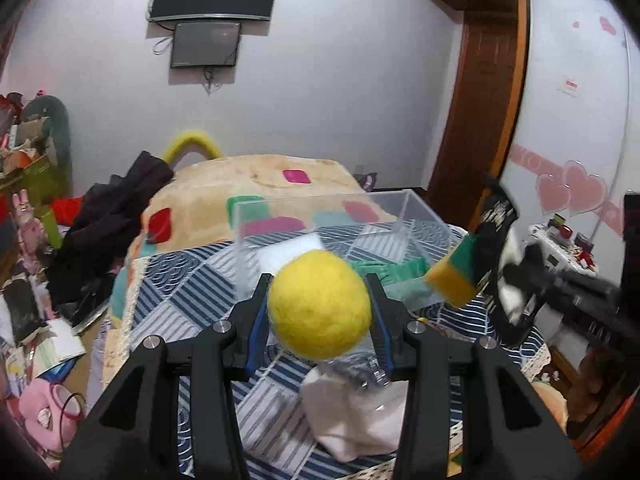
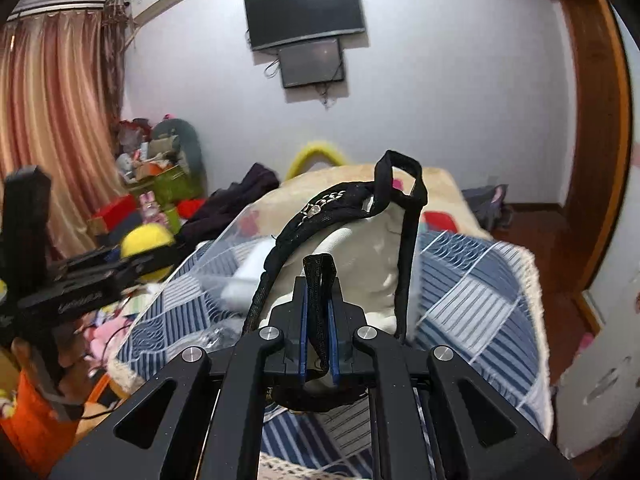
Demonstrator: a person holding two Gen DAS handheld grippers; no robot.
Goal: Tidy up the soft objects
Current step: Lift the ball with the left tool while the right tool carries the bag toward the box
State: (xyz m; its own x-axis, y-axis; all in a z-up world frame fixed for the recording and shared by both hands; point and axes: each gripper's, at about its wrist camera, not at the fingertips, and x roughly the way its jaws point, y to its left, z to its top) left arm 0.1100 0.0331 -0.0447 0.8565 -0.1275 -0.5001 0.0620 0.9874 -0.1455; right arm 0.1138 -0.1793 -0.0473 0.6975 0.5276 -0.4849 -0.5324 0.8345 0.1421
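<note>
Ball [image 1: 319, 305] between left fingers [image 1: 257, 312], clamped.

The yellow ball [image 1: 319, 305] looks fuzzy, like felt. The box [image 1: 344, 236] is clear, shiny plastic. The black strap [image 2: 320, 304] is woven cloth. The bed cover [image 1: 192, 292] is soft cloth.

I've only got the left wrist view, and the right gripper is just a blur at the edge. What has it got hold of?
Observer: The right gripper is shut on a thin black strap.
Operator: Only a strap?
Observer: No, it runs up to a black band with silver beading.
Operator: Anything else with it?
Observer: White fabric sits right behind the band. I can't tell whether it's attached.
</note>
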